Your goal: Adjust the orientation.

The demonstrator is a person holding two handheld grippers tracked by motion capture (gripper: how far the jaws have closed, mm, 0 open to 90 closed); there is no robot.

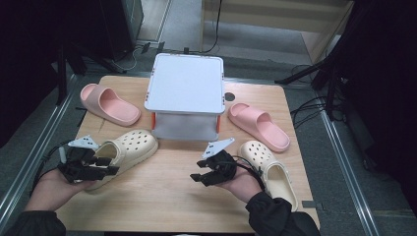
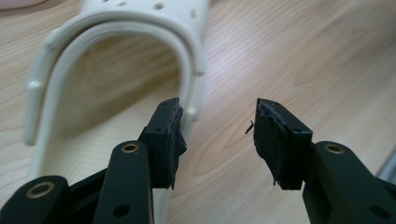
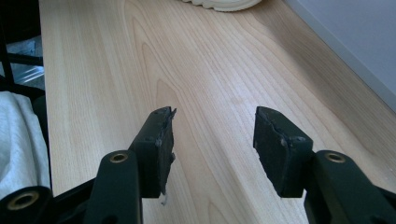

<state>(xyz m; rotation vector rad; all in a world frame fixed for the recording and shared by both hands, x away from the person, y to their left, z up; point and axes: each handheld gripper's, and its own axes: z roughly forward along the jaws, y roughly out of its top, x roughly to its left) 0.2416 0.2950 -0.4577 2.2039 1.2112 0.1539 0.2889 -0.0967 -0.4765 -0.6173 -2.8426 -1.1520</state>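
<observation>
Four shoes lie on the wooden table (image 1: 172, 191): two pink slides and two cream clogs, set around one white box (image 1: 185, 83) with a flat lid that stands at the middle back.

Going left to right, the first pink slide (image 1: 109, 104) lies at the far left, and nearer the person is the left cream clog (image 1: 125, 150), its toe toward the box. This clog is pale cream, with rows of round holes over its rounded toe and a heel strap folded around the opening. The left gripper (image 1: 112, 165) is at its heel end, jaws spread apart and holding nothing; in the left gripper view one jaw sits over the clog's opening and the other outside its side wall, above bare wood.

Right of the middle, the right gripper (image 1: 195, 178) hovers over bare table, its jaws parted and empty. Just beside that hand lies the second cream clog (image 1: 268, 169), and beyond it, next to the box, the second pink slide (image 1: 258, 125).
</observation>
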